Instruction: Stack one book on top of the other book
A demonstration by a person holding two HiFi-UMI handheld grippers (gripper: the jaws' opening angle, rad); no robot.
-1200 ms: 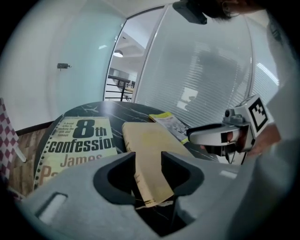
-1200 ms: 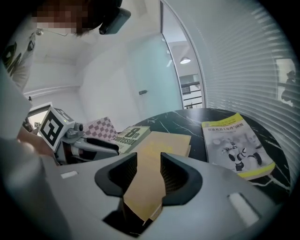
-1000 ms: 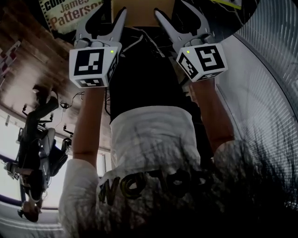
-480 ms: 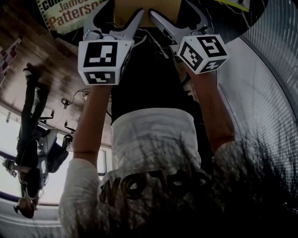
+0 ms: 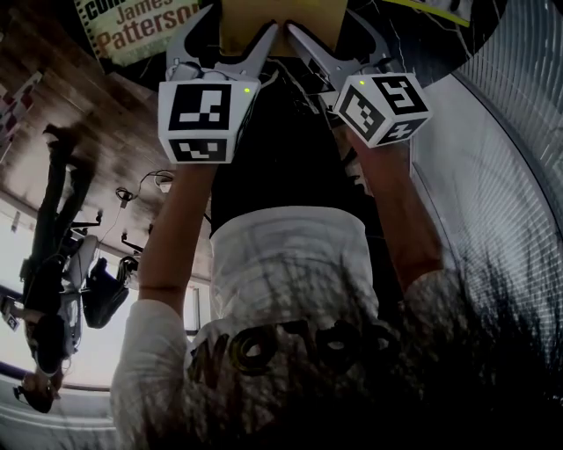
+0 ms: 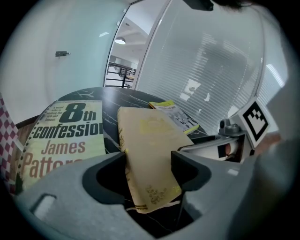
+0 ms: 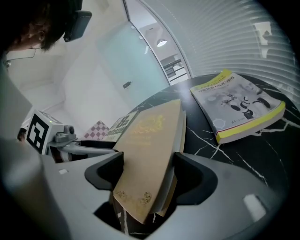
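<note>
change since earlier: both tongs have gone up the head view and drawn together. the left tongs' marker cube has shifted right and up. the jaw tips, spread wide a second ago, now sit at the tan book's near edge.

head view, tongs: left tongs and right tongs side by side at the top of the frame, both reaching onto the tan book.
head view, surroundings: 8th confession book lies to the left on the dark tabletop. most of the frame is the person's arms and shirt.

left gripper view, grip: left tongs closed onto the tan book, one jaw pressed on each cover, partly apart by the book's thickness.
left gripper view, book pose: tilted, near end low between the jaws.
left gripper view, neighbours: 8th confession book flat just left of it. grey book with a yellow edge lies beyond.

right gripper view, grip: right tongs likewise clamped on the tan book, a jaw on each face.
right gripper view, neighbours: grey book flat on the tabletop, well apart to the right.

step in hand (judged): two-handed grasp made. i cannot tell if the tan book is clear of the tabletop.
next move (judged): raise it level, carry it over one flat book, square the edges, lower, release. which book is the target i cannot tell.
</note>
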